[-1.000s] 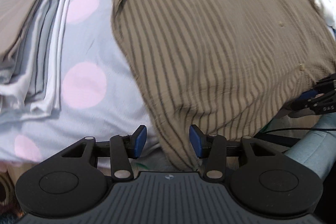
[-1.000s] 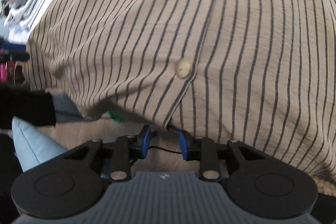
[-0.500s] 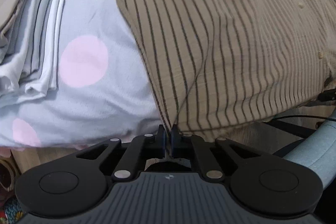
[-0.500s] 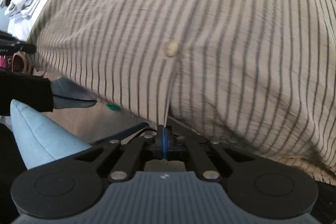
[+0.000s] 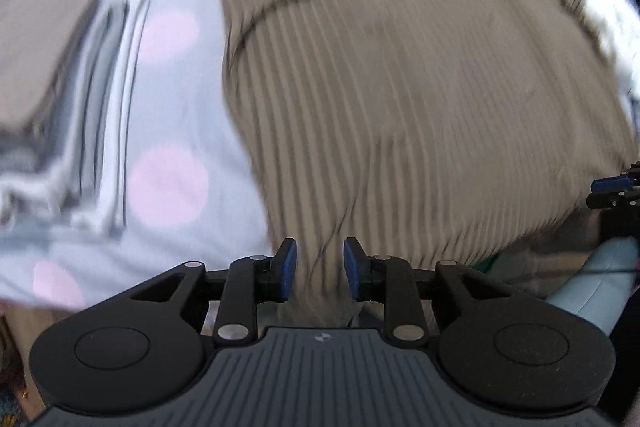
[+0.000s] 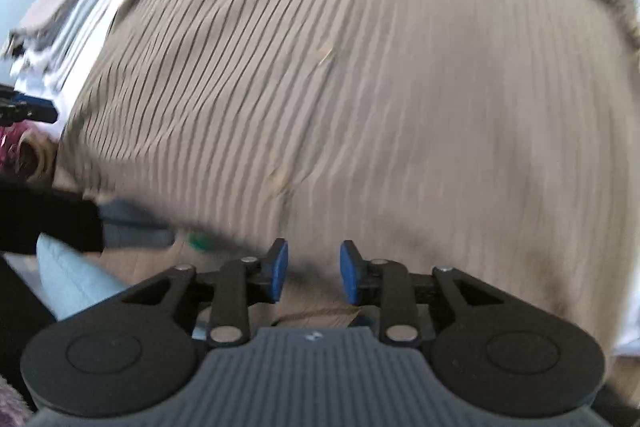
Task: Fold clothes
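The striped brown shirt [image 5: 400, 99] lies spread on the spotted sheet [image 5: 188, 115], its hem hanging over the near edge, presumably so it can be pinched there and folded back. Both tongs have just been opening. The left gripper [image 5: 316, 269] stands apart over the hem, cloth seemingly between its 2 pads though blur hides contact. The right gripper [image 6: 310, 271] stands apart just below the hem. A folded stack [image 5: 52, 83] sits left of the shirt.

A bed's pale lavender sheet [image 5: 192, 107] with pink dots fills the left. A light-blue cushioned edge [image 5: 592, 283] sits near right, over tan flooring [image 6: 152, 267]. Daylight is soft.
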A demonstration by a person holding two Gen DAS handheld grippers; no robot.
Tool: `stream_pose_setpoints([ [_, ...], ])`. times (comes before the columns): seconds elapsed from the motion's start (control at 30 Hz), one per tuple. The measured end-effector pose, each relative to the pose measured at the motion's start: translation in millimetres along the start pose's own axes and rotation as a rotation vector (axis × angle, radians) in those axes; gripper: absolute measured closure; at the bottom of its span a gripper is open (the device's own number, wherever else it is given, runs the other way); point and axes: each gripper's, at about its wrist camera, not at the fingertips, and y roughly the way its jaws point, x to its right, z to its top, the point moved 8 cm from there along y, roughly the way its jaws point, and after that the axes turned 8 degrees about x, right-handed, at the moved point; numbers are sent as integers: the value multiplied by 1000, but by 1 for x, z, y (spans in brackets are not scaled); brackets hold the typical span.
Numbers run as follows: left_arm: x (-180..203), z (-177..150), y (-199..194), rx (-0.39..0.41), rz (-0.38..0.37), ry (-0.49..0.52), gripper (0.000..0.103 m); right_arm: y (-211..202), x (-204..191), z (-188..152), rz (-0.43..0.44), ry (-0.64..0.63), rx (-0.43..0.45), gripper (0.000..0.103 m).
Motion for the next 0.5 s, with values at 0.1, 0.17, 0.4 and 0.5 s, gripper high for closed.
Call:
stream_pose_setpoints([
  [0.1,18,36,-8,57,-25,26,79,-27,38,24,-67,18,70,67],
  [0.17,32,61,-10,97,-45,45,79,-44,68,40,-112,49,117,66],
  [0.4,113,157,6,227,-116,138,79,-77,167,99,-244,172,297,64],
  [0.5,154,195,24,258,-180,156,79,-80,208,125,-262,226,362,61],
])
